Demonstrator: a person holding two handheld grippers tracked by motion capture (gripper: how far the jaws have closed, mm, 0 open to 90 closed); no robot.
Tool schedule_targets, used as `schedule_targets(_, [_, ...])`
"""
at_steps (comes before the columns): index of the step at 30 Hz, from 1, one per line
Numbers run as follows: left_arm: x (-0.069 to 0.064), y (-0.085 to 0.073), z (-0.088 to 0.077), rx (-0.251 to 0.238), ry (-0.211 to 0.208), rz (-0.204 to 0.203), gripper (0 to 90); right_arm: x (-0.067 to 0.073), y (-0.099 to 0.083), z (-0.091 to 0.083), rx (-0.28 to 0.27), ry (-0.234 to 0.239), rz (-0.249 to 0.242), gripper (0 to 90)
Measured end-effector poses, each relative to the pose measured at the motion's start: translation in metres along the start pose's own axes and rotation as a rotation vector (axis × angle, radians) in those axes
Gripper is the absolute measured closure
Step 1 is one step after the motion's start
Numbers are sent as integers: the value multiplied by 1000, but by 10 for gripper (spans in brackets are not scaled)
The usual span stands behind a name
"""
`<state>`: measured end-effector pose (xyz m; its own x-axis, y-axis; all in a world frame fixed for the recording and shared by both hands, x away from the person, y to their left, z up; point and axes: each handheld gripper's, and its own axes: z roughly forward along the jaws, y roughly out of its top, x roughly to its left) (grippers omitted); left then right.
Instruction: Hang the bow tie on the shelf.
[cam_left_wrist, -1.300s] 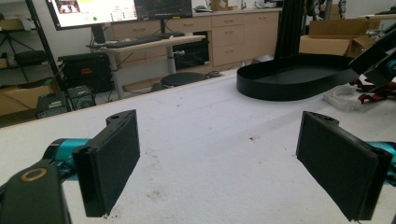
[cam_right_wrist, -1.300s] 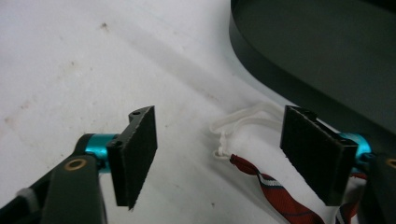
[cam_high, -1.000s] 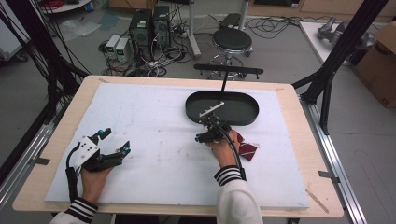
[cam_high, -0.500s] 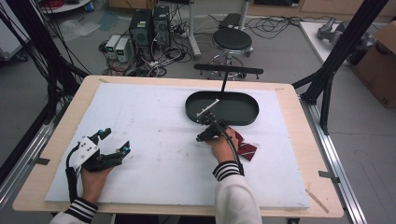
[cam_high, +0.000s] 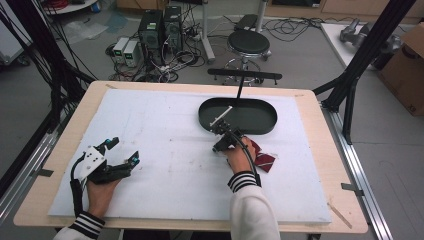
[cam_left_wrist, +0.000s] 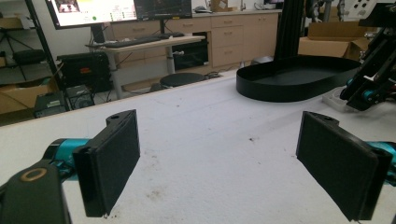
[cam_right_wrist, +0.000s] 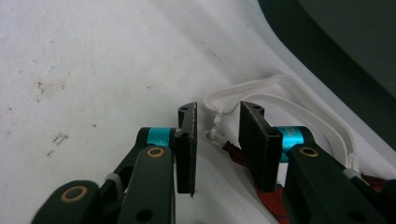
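My right gripper (cam_high: 220, 142) sits mid-table just in front of a black oval tray (cam_high: 260, 131). In the right gripper view its jaws (cam_right_wrist: 218, 109) stand a little apart, astride the knot of a white cord (cam_right_wrist: 280, 93) without pinching it. That cord loops toward the tray wall (cam_right_wrist: 336, 60) and runs back to a red pouch (cam_right_wrist: 275, 207). In the high view the red pouch (cam_high: 263, 159) lies beside the right hand. Over bare white board at the front left, my left gripper (cam_high: 117, 162) is wide open (cam_left_wrist: 219, 119) with nothing in it.
A white foam board (cam_high: 165, 120) covers the wooden table. From the left gripper view the tray (cam_left_wrist: 289, 86) and the right gripper (cam_left_wrist: 369, 84) show at far right. Black frame posts (cam_high: 350, 85) stand at the table corners; a stool and computers stand beyond the far edge.
The right hand and its gripper have crept slightly forward and left toward the tray. The left gripper has not moved.
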<state>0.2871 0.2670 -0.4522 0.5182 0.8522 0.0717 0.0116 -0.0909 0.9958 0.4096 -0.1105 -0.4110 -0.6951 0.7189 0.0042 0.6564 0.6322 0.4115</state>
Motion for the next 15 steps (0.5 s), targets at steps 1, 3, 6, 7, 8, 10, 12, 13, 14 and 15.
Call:
schedule_targets(1, [0, 0, 0, 0, 0, 1, 139, -1, 0, 1, 9, 1, -10, 686])
schedule_targets(3, [0, 0, 0, 0, 0, 1, 139, -2, 0, 2, 8, 5, -5, 690])
schedule_targets(6, [0, 0, 0, 0, 0, 0, 139, -5, 0, 4, 3, 11, 11, 691])
schedule_targets(7, [0, 0, 0, -2, 0, 0, 139, -5, 0, 5, 3, 17, 9, 698])
schedule_targets(8, [0, 0, 0, 0, 0, 0, 139, -5, 0, 5, 3, 17, 9, 698])
schedule_targets(10, [0, 0, 0, 0, 0, 0, 139, -6, 1, 5, 2, 19, 11, 725])
schedule_targets(12, [0, 0, 0, -2, 0, 0, 139, -7, 1, 6, -2, 25, 22, 779])
schedule_targets(13, [0, 0, 0, -2, 0, 0, 139, -8, 1, 6, -3, 29, 30, 798])
schedule_targets(14, [0, 0, 0, 0, 0, 1, 139, -8, 1, 6, -3, 30, 46, 850])
schedule_targets(15, [0, 0, 0, 0, -1, 0, 139, -8, 1, 6, -3, 30, 46, 850])
